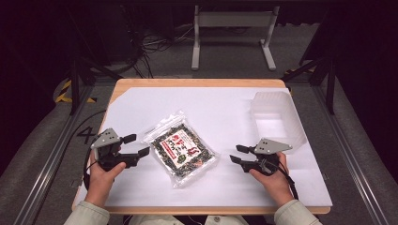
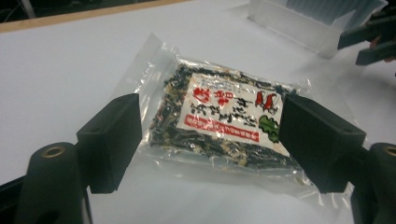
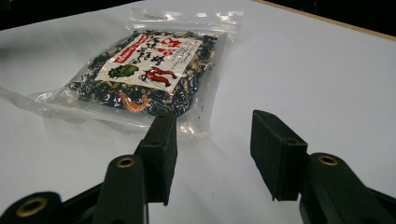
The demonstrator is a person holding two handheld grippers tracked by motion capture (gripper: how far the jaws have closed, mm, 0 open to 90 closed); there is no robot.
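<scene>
Pre-grasp, I'd say: left tongs and right tongs both spread, flanking the untouched seaweed packet mid-worktop; next, close on an edge.

Left gripper and right gripper: both black-bodied, each topped by a grey three-cornered plate with small dark holes, each ending in two blocky matte-black jaws; a black cable trails from each toward the table's near edge. Close up, the left gripper and the right gripper show rectangular jaw pads on rounded black arms, with a brass-coloured ringed screw hole at each arm joint. Person wears pale khaki-green long sleeves with cuffs at both wrists.
</scene>
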